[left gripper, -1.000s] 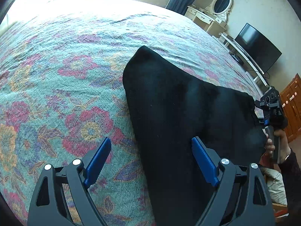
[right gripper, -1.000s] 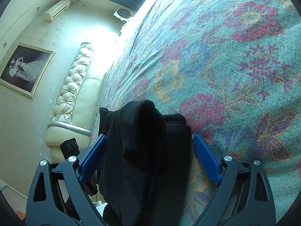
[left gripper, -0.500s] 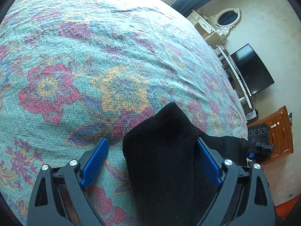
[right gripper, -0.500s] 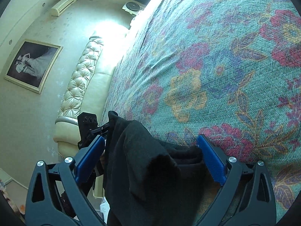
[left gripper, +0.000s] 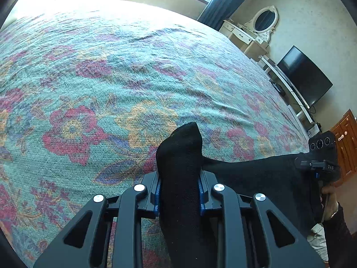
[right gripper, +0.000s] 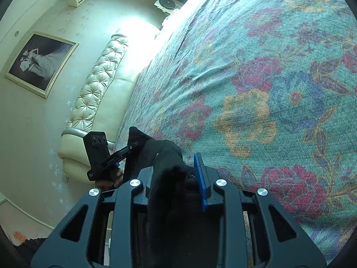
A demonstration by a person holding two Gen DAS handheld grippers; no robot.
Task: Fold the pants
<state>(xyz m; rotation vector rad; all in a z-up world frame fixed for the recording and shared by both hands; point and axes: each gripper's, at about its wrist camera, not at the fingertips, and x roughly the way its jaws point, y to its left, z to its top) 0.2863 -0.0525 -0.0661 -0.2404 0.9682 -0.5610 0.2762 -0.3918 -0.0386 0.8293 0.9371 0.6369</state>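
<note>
Grip status changed on both sides. Half a second ago each claw stood wide apart around the black pants [left gripper: 180, 178]; now both are clamped on the cloth. A second ago the fabric lay spread flat on the bed [left gripper: 111, 84]; now it is gathered into a bunch at each claw.

Left claw [left gripper: 178, 189]: jaws closed nearly all the way, blue pads pressed against both sides of a thick fold, which sticks out forward past the tips. Right claw [right gripper: 176, 178]: also closed down on a bunched fold; its right blue pad shows, the left one is hidden by cloth.

Pants location: near edge of the floral bedspread, stretched as a dark band between the two claws. In the left view the band runs rightward to the other gripper unit; in the right view it runs leftward the same way.

Judgement: both ends appear secured, so the pants look ready to lift and carry over for a fold. Risk: the thick bunches could slip unevenly.
</note>
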